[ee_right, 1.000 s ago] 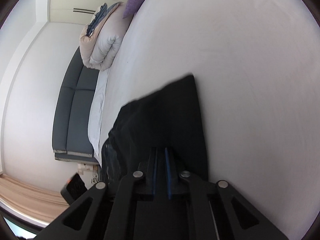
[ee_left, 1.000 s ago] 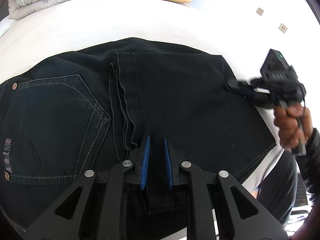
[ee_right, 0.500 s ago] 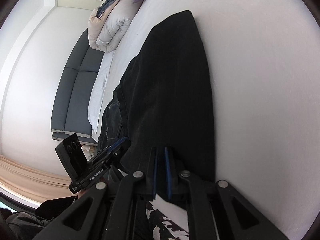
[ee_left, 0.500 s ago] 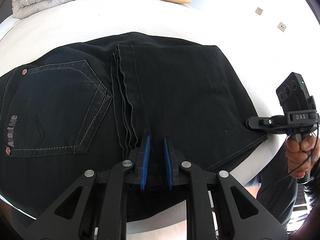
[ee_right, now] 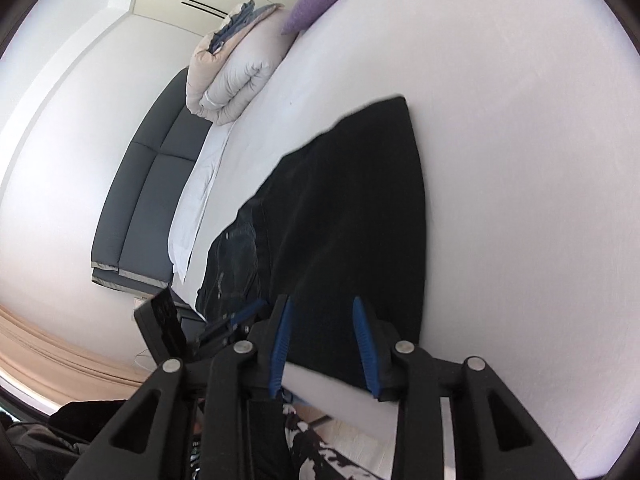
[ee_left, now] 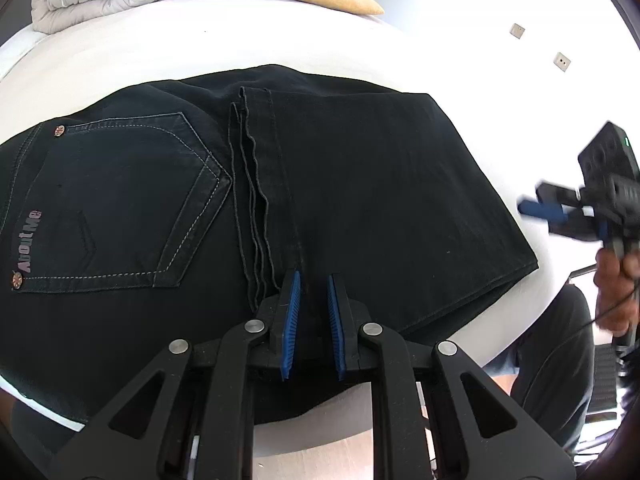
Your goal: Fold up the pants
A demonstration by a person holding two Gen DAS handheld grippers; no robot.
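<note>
The dark denim pants [ee_left: 320, 184] lie folded on the white bed [ee_left: 240, 44]. Left gripper [ee_left: 313, 312] apparently pinches the near edge. Right gripper [ee_right: 322, 346] hovers, fingers apart. Next move: grasp the right-hand folded edge.

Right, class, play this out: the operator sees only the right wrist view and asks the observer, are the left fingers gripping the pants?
Observer: The left gripper has its fingers narrowly apart, low over the pants. I cannot tell whether they pinch cloth.
Operator: Which side of the pants faces up?
Observer: The back. A stitched pocket with lettering lies upward.
Operator: Where do the leg ends lie?
Observer: The hems are stacked just beside that pocket's pointed edge.
</note>
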